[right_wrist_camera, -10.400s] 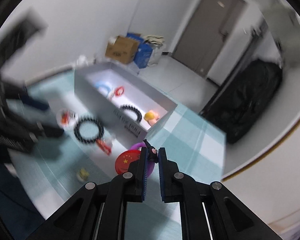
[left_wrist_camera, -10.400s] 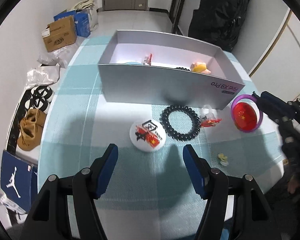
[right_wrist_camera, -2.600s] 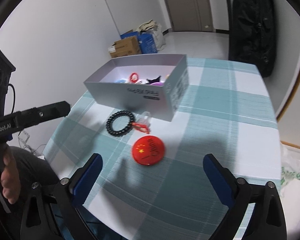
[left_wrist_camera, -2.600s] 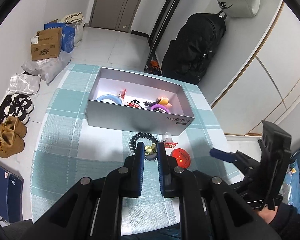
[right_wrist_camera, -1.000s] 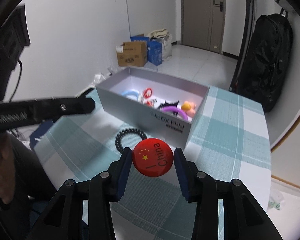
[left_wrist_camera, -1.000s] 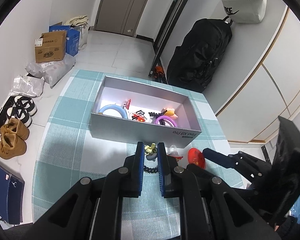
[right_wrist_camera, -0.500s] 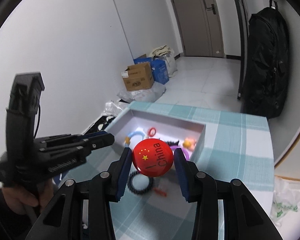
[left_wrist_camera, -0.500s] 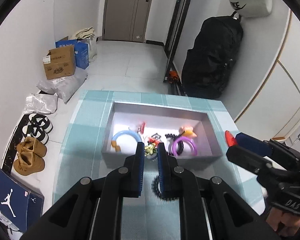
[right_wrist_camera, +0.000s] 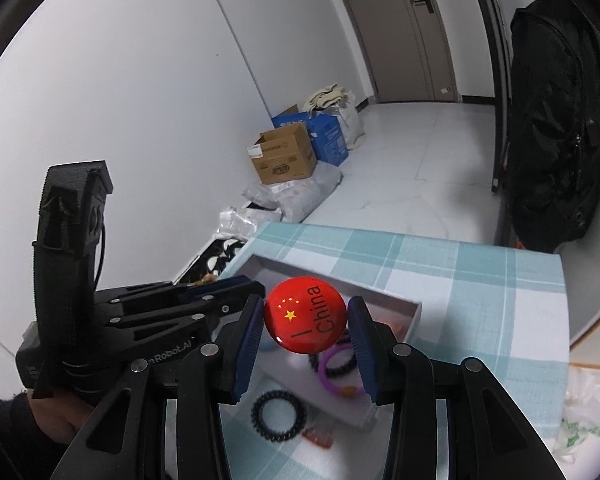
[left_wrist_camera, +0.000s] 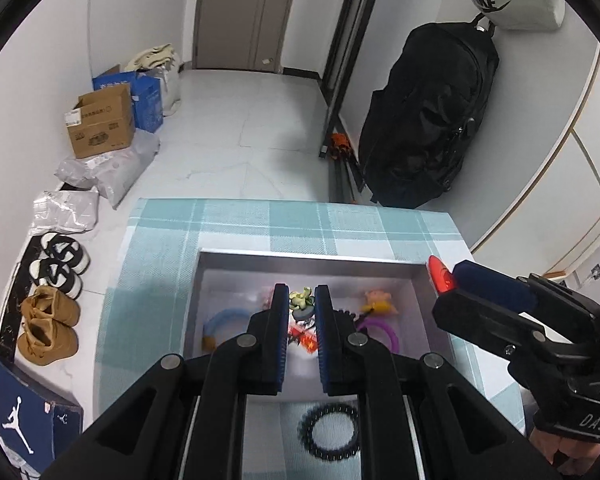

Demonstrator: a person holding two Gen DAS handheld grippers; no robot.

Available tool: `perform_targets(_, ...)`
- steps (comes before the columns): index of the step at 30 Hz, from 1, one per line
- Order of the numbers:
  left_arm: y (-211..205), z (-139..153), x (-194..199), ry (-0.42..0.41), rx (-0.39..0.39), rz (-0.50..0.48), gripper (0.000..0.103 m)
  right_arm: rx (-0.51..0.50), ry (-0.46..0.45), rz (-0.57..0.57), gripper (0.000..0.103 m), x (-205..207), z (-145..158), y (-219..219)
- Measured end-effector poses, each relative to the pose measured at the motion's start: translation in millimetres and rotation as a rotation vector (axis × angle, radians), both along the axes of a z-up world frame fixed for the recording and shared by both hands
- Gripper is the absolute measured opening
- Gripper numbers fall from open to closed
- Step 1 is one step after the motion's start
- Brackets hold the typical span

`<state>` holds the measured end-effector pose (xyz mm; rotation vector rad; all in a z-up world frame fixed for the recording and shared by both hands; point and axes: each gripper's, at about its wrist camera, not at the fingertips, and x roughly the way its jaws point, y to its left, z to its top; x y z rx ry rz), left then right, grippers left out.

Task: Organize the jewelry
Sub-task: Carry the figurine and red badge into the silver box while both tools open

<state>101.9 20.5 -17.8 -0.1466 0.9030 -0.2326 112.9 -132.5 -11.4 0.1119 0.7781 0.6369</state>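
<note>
My left gripper (left_wrist_camera: 302, 298) is shut on a small green and yellow trinket (left_wrist_camera: 301, 298) and holds it over the open grey box (left_wrist_camera: 312, 260). My right gripper (right_wrist_camera: 306, 320) is shut on a round red China badge (right_wrist_camera: 305, 320) and holds it above the same box (right_wrist_camera: 414, 312); the badge shows edge-on in the left wrist view (left_wrist_camera: 439, 276). Inside the box lie a purple ring (left_wrist_camera: 384, 330), a blue ring (left_wrist_camera: 224, 316) and other small pieces. A black bead bracelet (left_wrist_camera: 329, 432) lies on the checked cloth in front of the box, also in the right wrist view (right_wrist_camera: 278, 414).
The table has a teal checked cloth (left_wrist_camera: 260, 216). A small red item (right_wrist_camera: 318, 438) lies beside the bracelet. On the floor are a black backpack (left_wrist_camera: 424, 120), cardboard boxes (left_wrist_camera: 100, 124), plastic bags and shoes (left_wrist_camera: 48, 324). The left gripper's body (right_wrist_camera: 100, 320) is close at the right gripper's left.
Both grippers have moved forward and now hang over the box, each still holding its piece. The box looks nearer and the bracelet has slid toward the bottom of both views.
</note>
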Motion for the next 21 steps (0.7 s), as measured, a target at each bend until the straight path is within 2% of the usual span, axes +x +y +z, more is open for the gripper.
perform_targets(10, -5, -10, 15, 0.067, -0.05, -0.031, 0.008, 0.03, 0.046, 0.016, 0.042, 24, -13, 1)
perform_targets(14, -10, -14, 18, 0.084, -0.043, -0.042, 0.008, 0.046, 0.063, 0.02, 0.042, 29, -18, -1)
perform_targets(21, -11, -21, 23, 0.114, -0.109, -0.049, 0.008, 0.054, 0.098, 0.011, 0.042, 35, -30, -6)
